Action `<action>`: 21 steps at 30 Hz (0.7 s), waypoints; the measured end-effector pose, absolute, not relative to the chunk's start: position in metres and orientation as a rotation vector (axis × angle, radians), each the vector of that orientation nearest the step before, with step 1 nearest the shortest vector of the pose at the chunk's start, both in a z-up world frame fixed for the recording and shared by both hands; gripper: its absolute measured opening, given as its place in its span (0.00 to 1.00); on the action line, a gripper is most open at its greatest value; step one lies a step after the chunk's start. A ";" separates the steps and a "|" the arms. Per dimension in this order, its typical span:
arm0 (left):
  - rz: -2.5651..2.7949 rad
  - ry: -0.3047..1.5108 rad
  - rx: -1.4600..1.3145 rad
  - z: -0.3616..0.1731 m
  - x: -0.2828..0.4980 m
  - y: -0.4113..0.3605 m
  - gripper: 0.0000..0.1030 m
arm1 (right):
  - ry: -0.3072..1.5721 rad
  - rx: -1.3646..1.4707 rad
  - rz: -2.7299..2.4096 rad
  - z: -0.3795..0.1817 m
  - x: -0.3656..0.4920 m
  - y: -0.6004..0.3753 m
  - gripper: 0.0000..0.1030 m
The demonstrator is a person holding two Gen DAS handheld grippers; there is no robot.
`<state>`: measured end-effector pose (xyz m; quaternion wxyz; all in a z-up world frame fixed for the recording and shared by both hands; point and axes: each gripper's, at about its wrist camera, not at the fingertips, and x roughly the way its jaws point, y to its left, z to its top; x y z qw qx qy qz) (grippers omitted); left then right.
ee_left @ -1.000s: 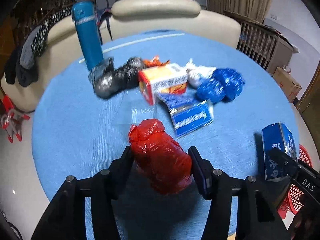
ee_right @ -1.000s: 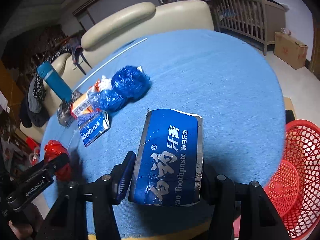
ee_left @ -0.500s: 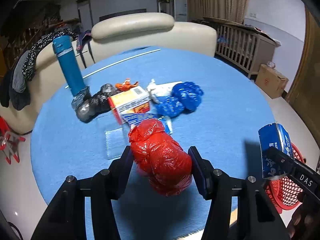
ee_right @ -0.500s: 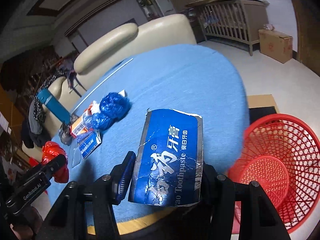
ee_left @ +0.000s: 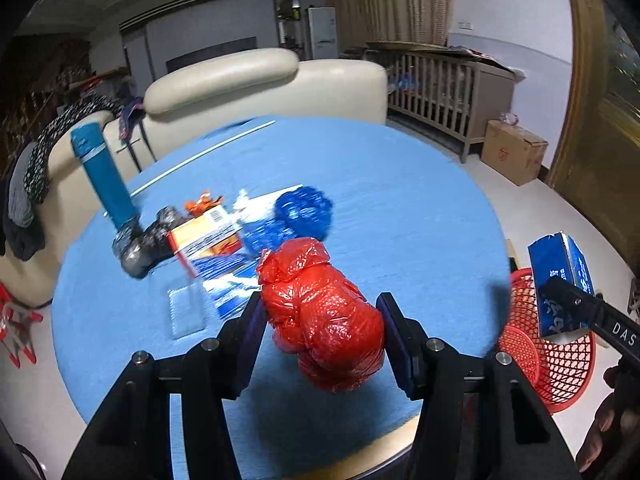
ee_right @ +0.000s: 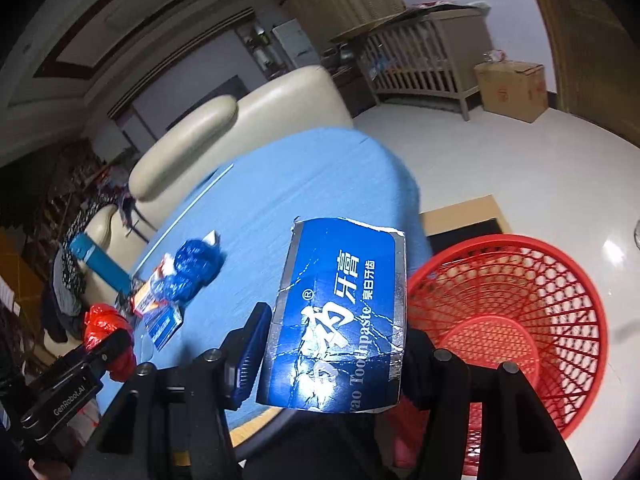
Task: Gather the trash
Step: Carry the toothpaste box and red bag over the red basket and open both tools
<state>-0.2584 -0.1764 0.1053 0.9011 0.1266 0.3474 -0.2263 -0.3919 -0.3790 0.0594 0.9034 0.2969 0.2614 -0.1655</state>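
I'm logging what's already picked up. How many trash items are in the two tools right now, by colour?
Red: 1, the red plastic bag in the left tool
Blue: 1, the toothpaste box in the right tool
Total: 2

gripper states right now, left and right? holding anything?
Left gripper: closed on the red plastic bag, held above the table.
Right gripper: closed on the blue toothpaste box, beside the red basket.
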 end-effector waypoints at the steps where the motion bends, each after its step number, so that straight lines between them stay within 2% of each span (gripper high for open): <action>1: -0.478 0.716 0.267 0.107 -0.261 -0.181 0.56 | 0.533 0.620 -0.351 0.060 -0.397 -0.384 0.58; 21: -0.654 0.681 0.386 0.108 -0.300 -0.268 0.56 | 0.494 0.738 -0.534 0.033 -0.470 -0.473 0.58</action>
